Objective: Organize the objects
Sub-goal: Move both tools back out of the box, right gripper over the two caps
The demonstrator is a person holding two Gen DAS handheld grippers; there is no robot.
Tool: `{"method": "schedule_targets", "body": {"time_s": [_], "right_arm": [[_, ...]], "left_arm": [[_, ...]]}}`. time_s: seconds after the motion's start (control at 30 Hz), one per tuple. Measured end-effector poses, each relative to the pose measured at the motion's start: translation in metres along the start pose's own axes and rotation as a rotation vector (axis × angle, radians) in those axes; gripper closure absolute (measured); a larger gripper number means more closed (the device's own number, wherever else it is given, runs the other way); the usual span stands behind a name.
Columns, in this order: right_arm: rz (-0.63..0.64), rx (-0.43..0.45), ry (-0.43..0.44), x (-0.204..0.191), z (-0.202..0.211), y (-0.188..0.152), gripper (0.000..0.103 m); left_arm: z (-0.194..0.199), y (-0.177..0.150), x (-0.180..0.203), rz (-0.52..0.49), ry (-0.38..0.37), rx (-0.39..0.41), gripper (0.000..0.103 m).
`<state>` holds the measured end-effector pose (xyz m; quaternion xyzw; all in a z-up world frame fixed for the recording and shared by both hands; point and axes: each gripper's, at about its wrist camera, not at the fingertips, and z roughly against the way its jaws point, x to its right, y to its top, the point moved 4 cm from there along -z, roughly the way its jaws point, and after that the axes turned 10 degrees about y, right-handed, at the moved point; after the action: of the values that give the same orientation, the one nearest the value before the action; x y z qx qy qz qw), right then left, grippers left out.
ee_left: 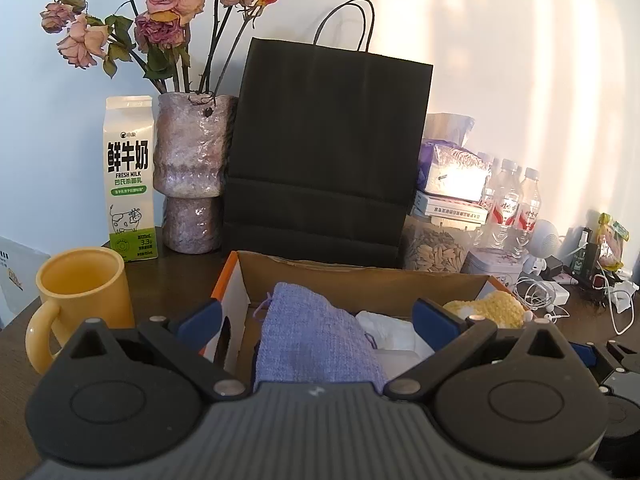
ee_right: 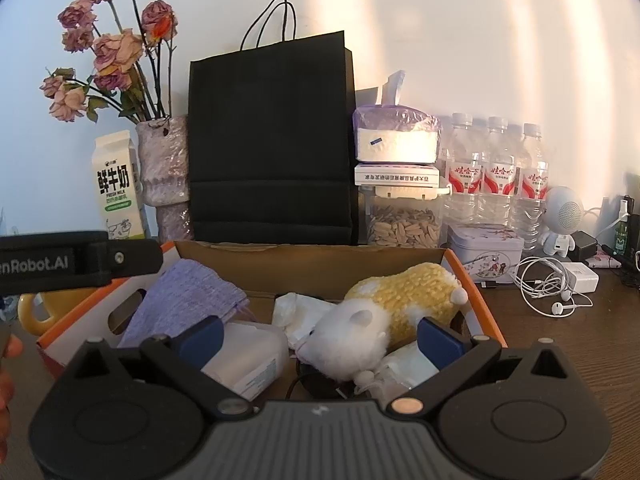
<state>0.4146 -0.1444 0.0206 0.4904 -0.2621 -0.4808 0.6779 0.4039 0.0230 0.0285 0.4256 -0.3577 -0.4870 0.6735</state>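
left tool [ee_left: 316, 316] wide open, empty | right tool [ee_right: 320, 330] wide open, empty | risk: plush hamster [ee_right: 384, 316] at box's [ee_right: 312, 264] 3 o'clock snags cable

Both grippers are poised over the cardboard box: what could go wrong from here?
1. The plush hamster lies over a black cable; lifting it may drag the cable.
2. The open left gripper sits close to the yellow mug, which a sideways swing could knock.
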Motion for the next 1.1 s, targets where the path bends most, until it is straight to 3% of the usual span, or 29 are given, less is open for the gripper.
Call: {"method": "schedule_targets", "body": {"time_s": [0.57,1.1], "right_arm": [[0.035,0.031,-0.004,-0.008,0.026,-0.006,0.000],[0.062,0.009,0.002,-0.019,0.067,-0.035,0.000]], "left_arm": [[0.042,-0.002,-0.013,-0.012,-0.008,0.043,0.000],[0.071,-0.035,-0.033,-0.042,0.009,0.028,0.000]]}}
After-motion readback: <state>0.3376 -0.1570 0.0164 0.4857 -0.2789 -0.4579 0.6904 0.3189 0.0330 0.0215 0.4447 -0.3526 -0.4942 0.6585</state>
